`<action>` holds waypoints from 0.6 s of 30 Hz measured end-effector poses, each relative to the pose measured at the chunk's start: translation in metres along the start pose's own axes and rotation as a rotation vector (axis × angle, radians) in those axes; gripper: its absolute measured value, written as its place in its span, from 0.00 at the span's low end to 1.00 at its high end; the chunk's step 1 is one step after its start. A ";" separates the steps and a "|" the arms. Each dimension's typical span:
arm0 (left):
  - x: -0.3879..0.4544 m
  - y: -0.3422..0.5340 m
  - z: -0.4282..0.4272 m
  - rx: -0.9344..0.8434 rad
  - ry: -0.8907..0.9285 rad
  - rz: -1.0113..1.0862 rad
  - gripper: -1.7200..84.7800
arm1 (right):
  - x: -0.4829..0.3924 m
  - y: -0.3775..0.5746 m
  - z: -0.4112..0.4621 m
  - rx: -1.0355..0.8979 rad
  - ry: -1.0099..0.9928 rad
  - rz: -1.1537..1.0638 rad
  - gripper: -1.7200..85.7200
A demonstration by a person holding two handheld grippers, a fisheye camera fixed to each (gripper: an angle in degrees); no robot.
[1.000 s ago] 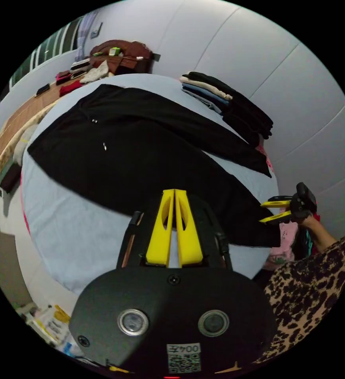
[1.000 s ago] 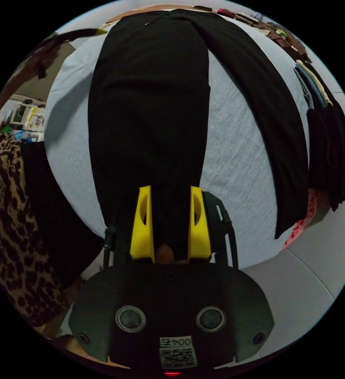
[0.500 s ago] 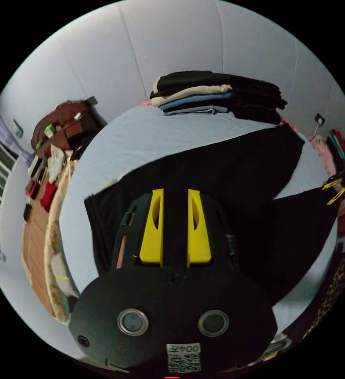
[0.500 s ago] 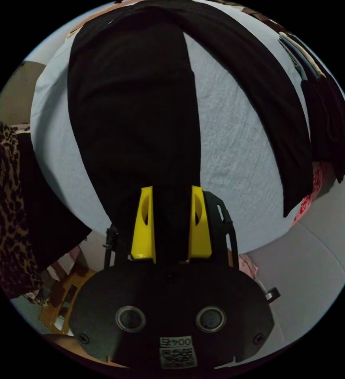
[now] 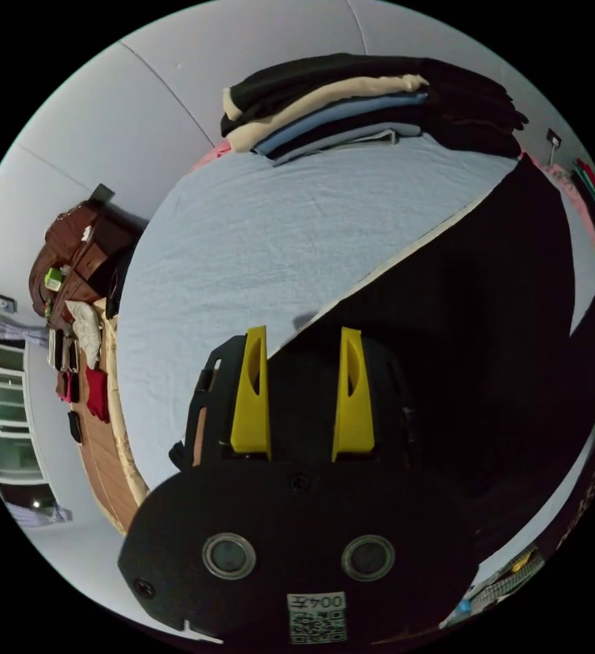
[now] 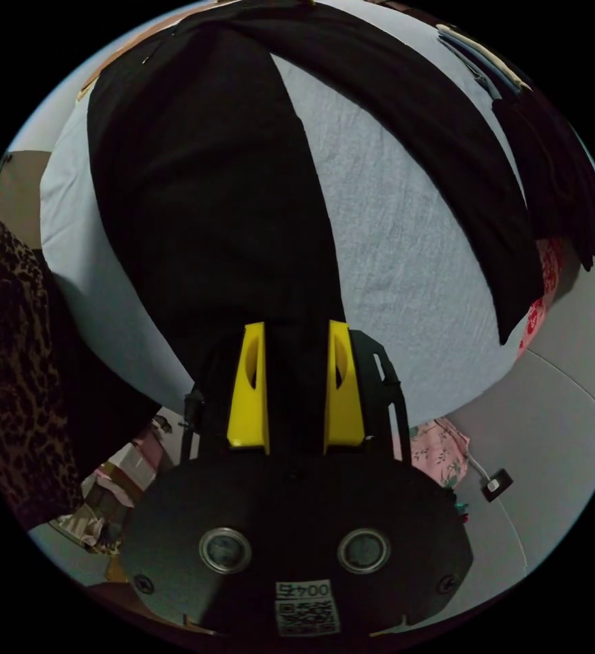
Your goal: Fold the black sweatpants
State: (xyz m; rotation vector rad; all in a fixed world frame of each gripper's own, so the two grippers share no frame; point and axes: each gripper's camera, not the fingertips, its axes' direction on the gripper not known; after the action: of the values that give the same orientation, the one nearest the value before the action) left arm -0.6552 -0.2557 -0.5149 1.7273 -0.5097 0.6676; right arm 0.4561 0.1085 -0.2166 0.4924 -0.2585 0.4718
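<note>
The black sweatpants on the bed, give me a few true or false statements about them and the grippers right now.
1. The black sweatpants lie on a light blue sheet. True.
2. The left gripper has its jaws pressed together. False: they stand apart.
3. A stack of folded clothes sits by the wall. True.
4. The two trouser legs lie stacked on each other. False: they spread apart.
5. The right gripper stands open over black cloth. True.

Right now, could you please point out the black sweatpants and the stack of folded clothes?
black sweatpants (image 6: 202, 204), right gripper view, middle of the nearer leg.
stack of folded clothes (image 5: 352, 102), left gripper view, its folded edges.
</note>
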 end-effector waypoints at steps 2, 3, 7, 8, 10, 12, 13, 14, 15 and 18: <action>-0.003 -0.011 0.011 -0.021 0.014 0.081 0.18 | 0.001 0.007 0.000 0.024 -0.011 0.023 0.17; -0.006 -0.013 0.012 -0.024 0.032 0.091 0.17 | 0.002 0.009 0.000 0.032 -0.015 0.029 0.17; -0.028 -0.020 0.022 -0.046 0.169 0.084 0.15 | 0.001 0.018 0.000 0.058 -0.016 0.048 0.17; -0.032 -0.022 0.023 -0.050 0.173 0.088 0.15 | 0.000 0.021 0.000 0.064 -0.014 0.044 0.17; -0.036 -0.023 0.024 -0.050 0.171 0.082 0.14 | 0.000 0.027 0.000 0.084 -0.017 0.048 0.17; -0.040 -0.021 0.025 -0.039 0.173 0.057 0.13 | 0.001 0.035 0.000 0.114 -0.023 0.065 0.17; -0.043 -0.019 0.025 -0.033 0.196 0.033 0.13 | 0.001 0.040 0.000 0.135 -0.027 0.080 0.17; -0.045 -0.016 0.025 -0.017 0.209 0.004 0.11 | 0.000 0.045 0.001 0.155 -0.030 0.096 0.17; -0.045 -0.014 0.024 -0.005 0.198 -0.010 0.10 | 0.000 0.047 0.001 0.165 -0.031 0.102 0.17; -0.042 -0.002 0.016 0.050 0.102 -0.101 0.07 | 0.000 0.058 0.001 0.215 -0.043 0.149 0.17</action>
State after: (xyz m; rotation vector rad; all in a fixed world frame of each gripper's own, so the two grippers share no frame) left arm -0.6821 -0.2711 -0.5470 1.7439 -0.3352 0.6974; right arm 0.4269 0.1533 -0.1928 0.6965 -0.2887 0.6388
